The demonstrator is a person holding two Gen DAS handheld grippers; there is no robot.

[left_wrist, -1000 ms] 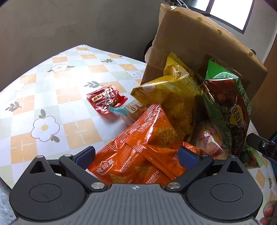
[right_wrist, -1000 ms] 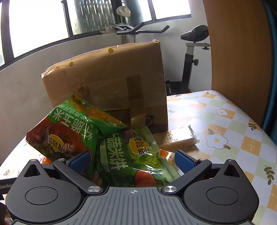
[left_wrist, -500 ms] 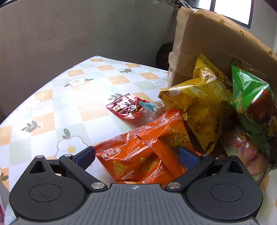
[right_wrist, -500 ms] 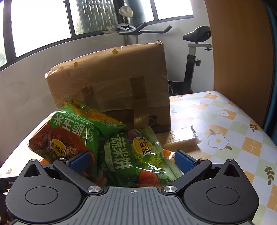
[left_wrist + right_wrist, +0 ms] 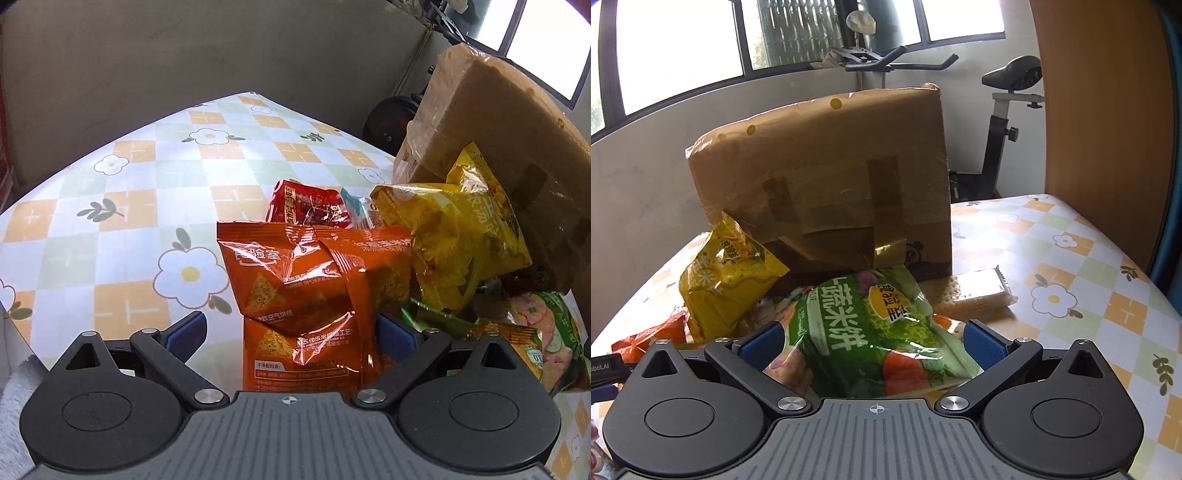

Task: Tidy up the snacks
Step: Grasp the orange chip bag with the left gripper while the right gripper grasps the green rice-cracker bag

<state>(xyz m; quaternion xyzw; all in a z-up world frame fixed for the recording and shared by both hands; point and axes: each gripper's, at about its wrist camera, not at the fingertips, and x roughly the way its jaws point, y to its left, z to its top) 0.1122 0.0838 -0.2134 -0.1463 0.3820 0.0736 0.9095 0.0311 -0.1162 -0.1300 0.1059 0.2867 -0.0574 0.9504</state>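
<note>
- The counter (image 5: 110, 206) has a cloth with orange and green squares and white flowers.
- A big brown box (image 5: 827, 177) wrapped in tape stands on it.
- An orange snack bag (image 5: 306, 295) lies on it.
- A red packet (image 5: 306, 206) lies just behind the orange one.
- A yellow bag (image 5: 720, 277) leans on the box.
- A green bag (image 5: 871, 332) lies in front of the box.
- A clear pack of crackers (image 5: 979, 295) lies beside the green bag, near the box.
</note>
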